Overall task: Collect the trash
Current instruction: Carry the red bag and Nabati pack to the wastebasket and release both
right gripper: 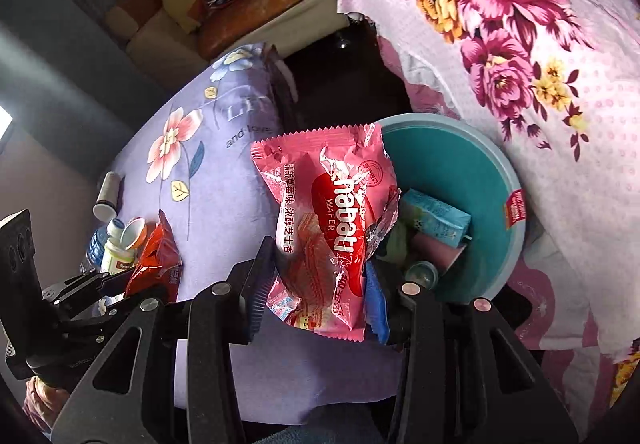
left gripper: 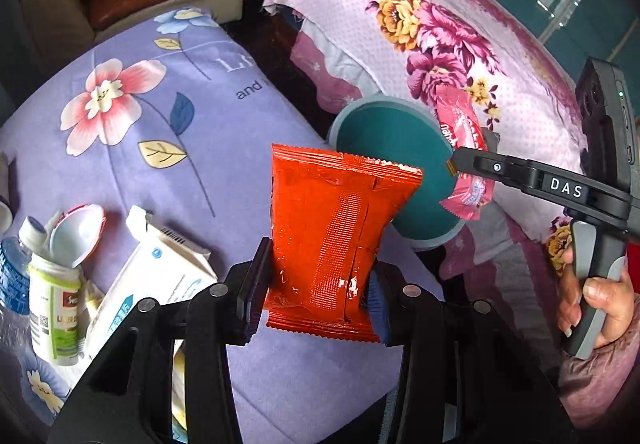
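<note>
The left gripper (left gripper: 316, 284) is clamped on a red wrapper (left gripper: 332, 232). Both pads press the wrapper's lower part, and its upper, torn edge stands up and leans toward the bin (left gripper: 384, 171). The wrapper is held in the air above the lilac sheet (left gripper: 200, 115), short of the bin.

The right gripper (right gripper: 316, 284) is clamped on a pink wafer wrapper (right gripper: 332, 215). Its pads bear on the lower half of the wrapper, and the crinkled top rises in front of the bin's near rim. In the left wrist view the same wrapper hangs from the right gripper's fingertips over the bin's right edge. A hand (left gripper: 592, 300) grips the right gripper's handle at the right of that view.

The bin is a round teal container with a lighter blue rim. It stands between the lilac sheet and a pink floral blanket (right gripper: 540, 63). In the right wrist view it already holds a light blue carton (right gripper: 436, 219), a pink tube-shaped item and a small round cap.

Further trash lies on the lilac sheet at the left of the left wrist view:
- a white pill bottle (left gripper: 56, 304) with its lid flipped open;
- a clear water bottle (left gripper: 12, 284), just beside the pill bottle;
- a white box (left gripper: 156, 280), leaning against the pill bottle.
</note>
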Demonstrator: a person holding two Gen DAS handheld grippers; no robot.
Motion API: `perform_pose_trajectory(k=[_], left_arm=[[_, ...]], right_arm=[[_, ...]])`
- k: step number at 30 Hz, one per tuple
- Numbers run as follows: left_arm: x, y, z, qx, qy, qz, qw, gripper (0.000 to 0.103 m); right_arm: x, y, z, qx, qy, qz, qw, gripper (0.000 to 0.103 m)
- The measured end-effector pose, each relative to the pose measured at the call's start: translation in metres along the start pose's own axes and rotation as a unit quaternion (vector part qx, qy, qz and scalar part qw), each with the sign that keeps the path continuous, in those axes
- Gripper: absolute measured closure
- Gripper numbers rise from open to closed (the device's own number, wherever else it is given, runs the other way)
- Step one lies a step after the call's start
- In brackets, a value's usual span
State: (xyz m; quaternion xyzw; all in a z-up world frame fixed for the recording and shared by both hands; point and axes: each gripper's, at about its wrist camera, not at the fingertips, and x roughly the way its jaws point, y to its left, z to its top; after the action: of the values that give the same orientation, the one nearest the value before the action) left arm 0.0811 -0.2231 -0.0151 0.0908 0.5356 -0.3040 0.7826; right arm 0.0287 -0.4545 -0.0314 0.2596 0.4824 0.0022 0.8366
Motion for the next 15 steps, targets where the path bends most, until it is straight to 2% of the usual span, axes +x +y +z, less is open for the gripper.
perform_pose_trajectory(k=[6,12,15], left_arm=[[0.031,-0.034,0.029,0.021,0.016,-0.008,0.9996,0.059],[0.051,-0.06,0.046,0.051,0.028,-0.004,0.9983,0.059],[0.056,-0.068,0.051,0.057,0.026,-0.003,0.998,0.053]], right_arm=[[0.005,-0.047,0.0,0.037,0.006,-0.013,0.999,0.063],[0.011,-0.071,0.001,0.06,0.011,-0.017,0.998,0.061],[0.011,-0.077,0.002,0.065,0.009,-0.023,0.998,0.058]])
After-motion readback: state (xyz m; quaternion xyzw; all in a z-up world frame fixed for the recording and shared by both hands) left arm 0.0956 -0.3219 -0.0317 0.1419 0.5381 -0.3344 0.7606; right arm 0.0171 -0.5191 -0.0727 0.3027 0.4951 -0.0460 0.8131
